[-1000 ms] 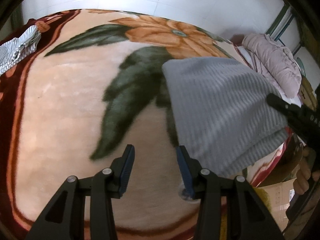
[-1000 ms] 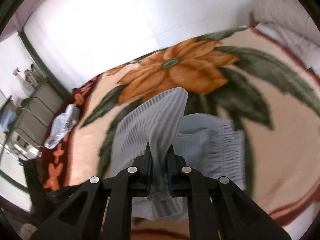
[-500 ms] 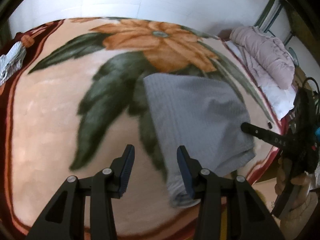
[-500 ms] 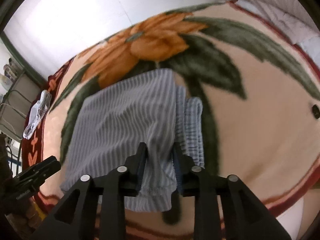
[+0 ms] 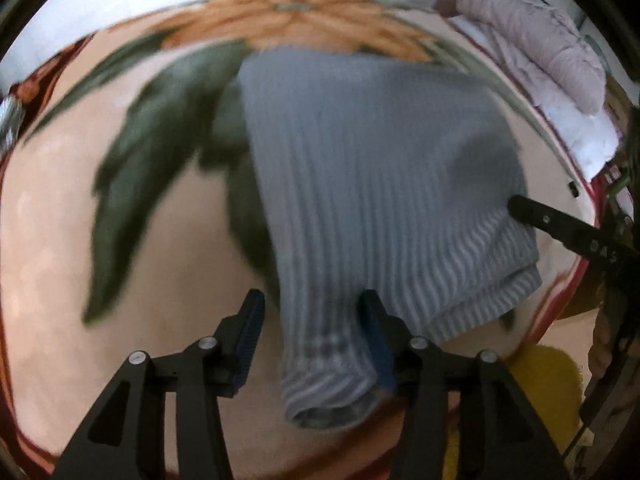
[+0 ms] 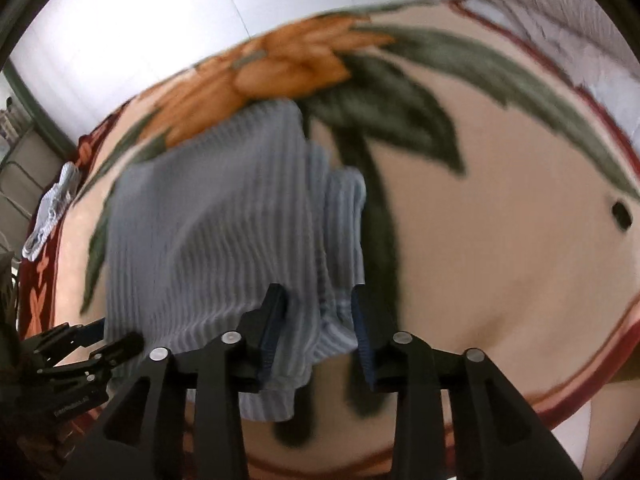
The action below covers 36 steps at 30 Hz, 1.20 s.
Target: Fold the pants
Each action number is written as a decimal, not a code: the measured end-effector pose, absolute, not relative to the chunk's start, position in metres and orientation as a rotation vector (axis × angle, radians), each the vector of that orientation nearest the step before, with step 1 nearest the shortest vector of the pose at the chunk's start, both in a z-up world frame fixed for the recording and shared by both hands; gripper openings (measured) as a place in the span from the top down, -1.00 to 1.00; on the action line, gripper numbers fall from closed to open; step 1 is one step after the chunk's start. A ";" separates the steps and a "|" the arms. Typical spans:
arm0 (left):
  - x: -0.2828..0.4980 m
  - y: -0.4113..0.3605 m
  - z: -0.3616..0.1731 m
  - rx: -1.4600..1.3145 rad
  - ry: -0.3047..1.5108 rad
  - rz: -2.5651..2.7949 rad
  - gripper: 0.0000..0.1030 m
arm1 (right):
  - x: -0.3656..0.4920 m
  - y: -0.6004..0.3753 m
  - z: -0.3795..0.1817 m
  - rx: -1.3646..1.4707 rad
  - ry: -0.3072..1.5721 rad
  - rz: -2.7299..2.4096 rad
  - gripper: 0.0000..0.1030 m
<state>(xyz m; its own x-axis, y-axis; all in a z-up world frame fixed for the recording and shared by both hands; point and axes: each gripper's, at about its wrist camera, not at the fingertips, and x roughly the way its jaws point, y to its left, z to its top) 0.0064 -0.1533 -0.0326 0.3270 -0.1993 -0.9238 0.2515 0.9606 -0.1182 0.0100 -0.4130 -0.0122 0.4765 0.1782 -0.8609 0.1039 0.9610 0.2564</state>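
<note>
The folded grey pants (image 5: 372,184) lie on the floral blanket (image 5: 80,240). Each hand-held gripper, left (image 5: 310,328) and right (image 6: 316,328), straddles a near corner, jaws just opening, pads clear.

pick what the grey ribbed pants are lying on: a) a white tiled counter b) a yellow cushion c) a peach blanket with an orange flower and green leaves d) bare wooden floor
c, the pants lie spread on the peach blanket, over its green leaves, just below the orange flower.
</note>
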 end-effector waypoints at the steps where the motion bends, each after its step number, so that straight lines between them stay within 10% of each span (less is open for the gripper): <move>1: 0.005 -0.151 -0.034 0.030 1.205 -0.294 -0.10 | 0.008 -0.415 -0.011 0.298 1.076 0.047 0.16; 36: 0.036 -0.123 0.019 -0.127 1.094 -0.288 -0.19 | -0.005 -0.421 0.030 0.482 1.005 0.043 -0.05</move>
<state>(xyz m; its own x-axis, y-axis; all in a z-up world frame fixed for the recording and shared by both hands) 0.0364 -0.1231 0.0194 0.4268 -0.2918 -0.8560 0.1673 0.9557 -0.2424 -0.0052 -0.4212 0.0299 0.5442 0.2529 -0.7999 0.1834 0.8946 0.4076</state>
